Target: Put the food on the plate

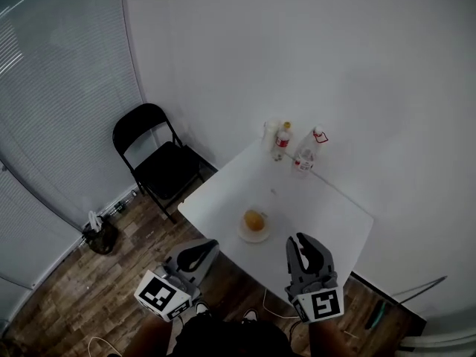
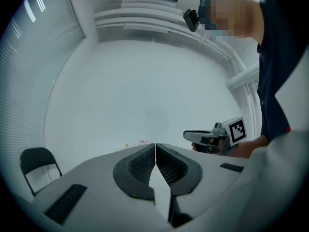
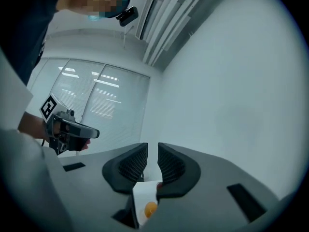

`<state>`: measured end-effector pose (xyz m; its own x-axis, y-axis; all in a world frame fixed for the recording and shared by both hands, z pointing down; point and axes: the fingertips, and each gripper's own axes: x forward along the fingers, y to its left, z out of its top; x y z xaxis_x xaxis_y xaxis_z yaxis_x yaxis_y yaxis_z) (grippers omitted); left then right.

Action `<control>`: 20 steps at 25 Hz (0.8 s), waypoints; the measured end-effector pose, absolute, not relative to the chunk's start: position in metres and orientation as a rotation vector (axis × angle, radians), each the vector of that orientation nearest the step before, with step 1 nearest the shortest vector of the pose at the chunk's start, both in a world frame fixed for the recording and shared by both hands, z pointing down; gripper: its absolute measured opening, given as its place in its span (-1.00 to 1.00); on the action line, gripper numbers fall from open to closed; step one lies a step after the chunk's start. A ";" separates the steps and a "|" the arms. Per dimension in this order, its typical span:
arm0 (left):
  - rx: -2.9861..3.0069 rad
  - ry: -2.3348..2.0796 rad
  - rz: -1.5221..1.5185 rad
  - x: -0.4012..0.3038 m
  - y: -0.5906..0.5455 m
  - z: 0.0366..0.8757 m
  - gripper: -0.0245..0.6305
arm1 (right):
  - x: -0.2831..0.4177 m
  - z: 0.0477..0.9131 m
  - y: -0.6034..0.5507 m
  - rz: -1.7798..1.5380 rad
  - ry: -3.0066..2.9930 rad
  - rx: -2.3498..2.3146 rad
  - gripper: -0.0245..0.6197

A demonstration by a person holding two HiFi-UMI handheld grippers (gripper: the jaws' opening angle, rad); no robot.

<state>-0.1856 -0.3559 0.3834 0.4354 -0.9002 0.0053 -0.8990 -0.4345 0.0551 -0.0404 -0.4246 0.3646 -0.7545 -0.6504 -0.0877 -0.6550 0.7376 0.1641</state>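
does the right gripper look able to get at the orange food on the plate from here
Probably yes. The right gripper hangs by the near edge of the table with nothing between it and the orange food on the plate; the bottles stand far back. Its nearly closed jaws would need opening.
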 end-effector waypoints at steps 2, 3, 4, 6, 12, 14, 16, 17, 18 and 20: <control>2.642 -1.630 -0.034 -0.180 -0.357 0.379 -0.85 | -0.036 0.356 -0.420 0.315 2.884 -1.107 -0.73; 2.652 -1.624 -0.032 -0.177 -0.357 0.378 -0.85 | -0.033 0.354 -0.418 0.321 2.883 -1.109 -0.74; 2.659 -1.618 -0.031 -0.175 -0.357 0.376 -0.85 | -0.030 0.353 -0.417 0.316 2.881 -1.111 -0.75; 2.672 -1.607 -0.032 -0.173 -0.357 0.375 -0.85 | -0.026 0.351 -0.416 0.288 2.870 -1.120 -0.79; 2.684 -1.594 -0.032 -0.172 -0.359 0.376 -0.85 | -0.018 0.347 -0.417 0.160 2.857 -1.161 -0.86; 2.694 -1.598 -0.033 -0.171 -0.358 0.373 -0.85 | -0.017 0.346 -0.418 0.121 2.854 -1.168 -0.86; 2.705 -1.604 -0.027 -0.171 -0.357 0.372 -0.85 | -0.017 0.346 -0.418 0.124 2.860 -1.180 -0.86; 2.707 -1.605 -0.024 -0.171 -0.357 0.372 -0.85 | -0.018 0.347 -0.418 0.129 2.865 -1.183 -0.86; 2.708 -1.603 -0.022 -0.171 -0.358 0.372 -0.85 | -0.019 0.347 -0.418 0.130 2.868 -1.183 -0.86; 2.708 -1.601 -0.021 -0.173 -0.357 0.373 -0.85 | -0.021 0.349 -0.418 0.122 2.874 -1.179 -0.86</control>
<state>-0.1728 -0.3572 0.3727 0.4819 -0.8761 -0.0138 -0.8762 -0.4820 0.0032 -0.0209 -0.4177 0.3491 -0.7120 -0.6997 -0.0597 -0.7022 0.7094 0.0605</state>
